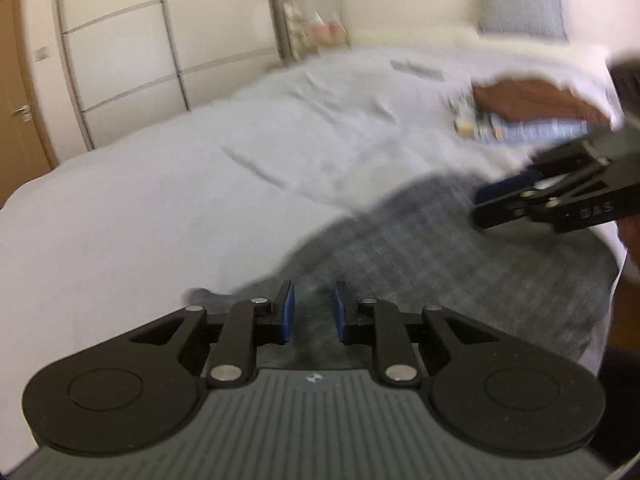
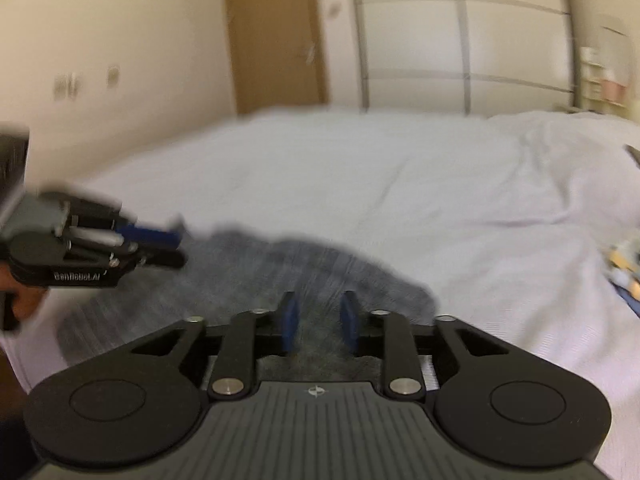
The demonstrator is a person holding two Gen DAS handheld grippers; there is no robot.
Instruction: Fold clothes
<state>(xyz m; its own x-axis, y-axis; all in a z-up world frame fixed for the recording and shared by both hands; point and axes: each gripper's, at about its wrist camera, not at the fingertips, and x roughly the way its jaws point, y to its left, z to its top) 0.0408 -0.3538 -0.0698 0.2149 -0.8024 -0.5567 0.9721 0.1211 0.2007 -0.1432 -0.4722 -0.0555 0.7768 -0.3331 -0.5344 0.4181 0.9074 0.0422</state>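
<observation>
Both wrist views look low and close across the bed (image 1: 160,200), sharing the grey garment (image 1: 440,260).

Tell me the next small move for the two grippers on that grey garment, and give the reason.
Probably lower both and close on the cloth's near edge. The left gripper and right gripper are both open, holding nothing, over the grey checked garment lying spread on the white bed. A fold needs a grip first.
</observation>
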